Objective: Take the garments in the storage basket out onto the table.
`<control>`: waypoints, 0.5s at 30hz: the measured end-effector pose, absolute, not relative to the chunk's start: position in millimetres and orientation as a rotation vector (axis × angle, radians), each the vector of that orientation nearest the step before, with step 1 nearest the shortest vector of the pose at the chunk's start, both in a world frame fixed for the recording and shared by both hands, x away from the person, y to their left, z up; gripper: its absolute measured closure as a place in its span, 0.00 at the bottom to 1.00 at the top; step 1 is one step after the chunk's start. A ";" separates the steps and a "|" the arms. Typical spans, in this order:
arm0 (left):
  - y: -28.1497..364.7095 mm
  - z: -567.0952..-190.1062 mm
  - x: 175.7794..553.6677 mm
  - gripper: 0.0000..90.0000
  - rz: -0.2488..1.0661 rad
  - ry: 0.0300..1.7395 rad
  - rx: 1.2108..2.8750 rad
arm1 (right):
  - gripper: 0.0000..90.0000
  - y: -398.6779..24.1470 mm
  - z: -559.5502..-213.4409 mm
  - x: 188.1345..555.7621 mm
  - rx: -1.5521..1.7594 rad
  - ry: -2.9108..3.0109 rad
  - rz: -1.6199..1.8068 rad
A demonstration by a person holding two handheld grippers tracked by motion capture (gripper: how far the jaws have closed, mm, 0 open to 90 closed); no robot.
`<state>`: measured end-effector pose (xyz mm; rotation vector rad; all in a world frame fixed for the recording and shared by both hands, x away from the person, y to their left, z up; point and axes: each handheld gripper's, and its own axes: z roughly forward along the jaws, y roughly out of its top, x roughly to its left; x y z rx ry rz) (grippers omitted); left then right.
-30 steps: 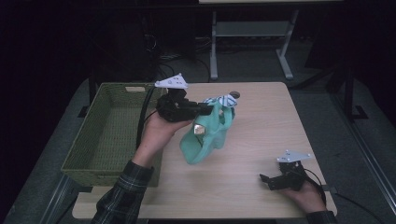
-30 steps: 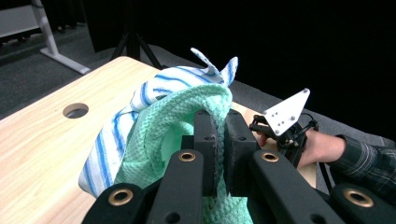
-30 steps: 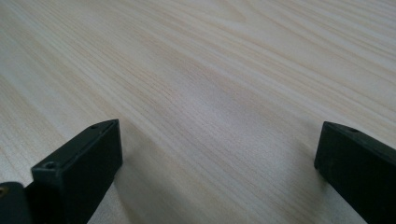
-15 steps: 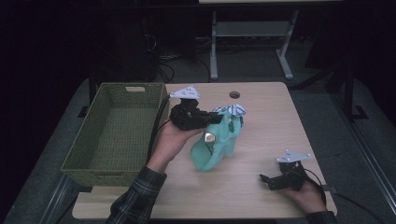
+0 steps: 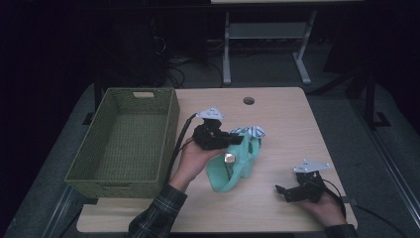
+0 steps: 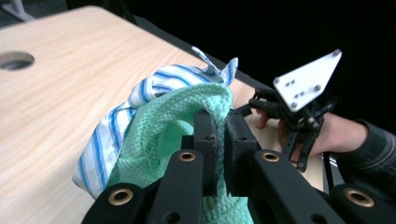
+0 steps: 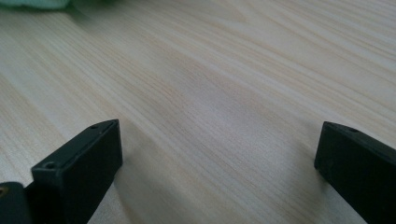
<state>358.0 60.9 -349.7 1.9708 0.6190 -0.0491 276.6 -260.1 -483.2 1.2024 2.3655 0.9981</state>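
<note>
left gripper (image 6: 217, 135): clamped on green cloth (image 6: 182, 116) | right gripper (image 7: 219, 158): jaws wide, holding nothing, over table (image 7: 210, 70)

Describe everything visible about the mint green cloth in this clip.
The mint green cloth looks like a soft waffle-knit fabric, bunched and hanging in folds. The left gripper is shut on its top edge, together with a blue-and-white striped cloth bunched against it. Its lower end rests on the wooden table, right of the green wicker basket.
</note>
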 end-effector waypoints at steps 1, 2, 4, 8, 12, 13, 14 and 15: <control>60.9 -349.7 358.0 0.94 -0.049 0.619 1.971 | 0.01 -260.1 -483.2 276.6 1.202 2.365 0.998; 58.6 -357.2 358.6 0.94 -0.057 0.626 1.975 | 0.01 -260.2 -483.2 276.7 1.200 2.366 0.997; 55.7 -363.4 359.3 0.94 -0.060 0.632 1.988 | 0.01 -260.2 -483.2 276.7 1.200 2.366 0.997; 48.8 -376.9 361.3 0.94 -0.044 0.646 2.031 | 0.01 -260.3 -483.3 276.7 1.199 2.366 0.997; 44.4 -390.4 361.7 0.94 -0.037 0.654 2.063 | 0.01 -260.2 -483.2 276.6 1.201 2.366 0.997; 44.4 -390.4 361.7 0.94 -0.037 0.654 2.063 | 0.01 -260.2 -483.2 276.6 1.201 2.366 0.997; 43.9 -394.2 361.7 0.94 -0.040 0.654 2.071 | 0.01 -260.3 -483.2 276.7 1.200 2.366 0.997; 43.6 -397.2 362.3 0.94 -0.042 0.654 2.076 | 0.01 -260.2 -483.2 276.6 1.201 2.366 0.997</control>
